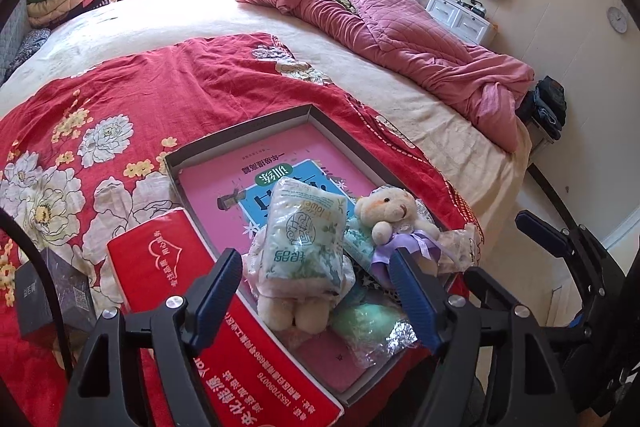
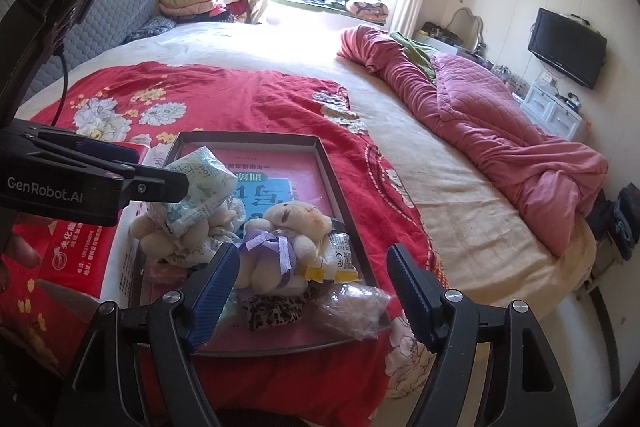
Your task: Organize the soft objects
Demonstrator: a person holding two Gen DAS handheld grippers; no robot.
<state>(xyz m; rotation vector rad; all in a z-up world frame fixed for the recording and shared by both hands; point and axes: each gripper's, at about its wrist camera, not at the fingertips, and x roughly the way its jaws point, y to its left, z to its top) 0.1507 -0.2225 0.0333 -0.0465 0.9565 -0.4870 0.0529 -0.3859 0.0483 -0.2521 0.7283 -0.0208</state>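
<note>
A shallow grey cardboard tray lies on a red flowered quilt on the bed, its long axis running away from both cameras. Its floor is taken up by a pink book with a blue panel, whose print reads upside down from here.

The soft things are heaped at the tray's near end. A cream teddy bear with a lilac ribbon at its neck lies tilted, its head toward the tray's far end and its feet toward the cameras. Beside it a soft pack of tissues in white-and-green film rests on a second cream plush toy; only that toy's two legs and some lace show, so its pose is hard to read. Under the bear lie a leopard-print pouch, a crinkled clear plastic bag and a small snack packet, each partly covered. A mint-green soft item is too buried to identify.

A red carton with white print touches the tray's left wall; a dark box beside it is cut off.

The left tongs stand wide apart above the tissue pack, pads clear of it. The right tongs also stand wide apart, with the bear between the ribbed blue pads but not pressed.
</note>
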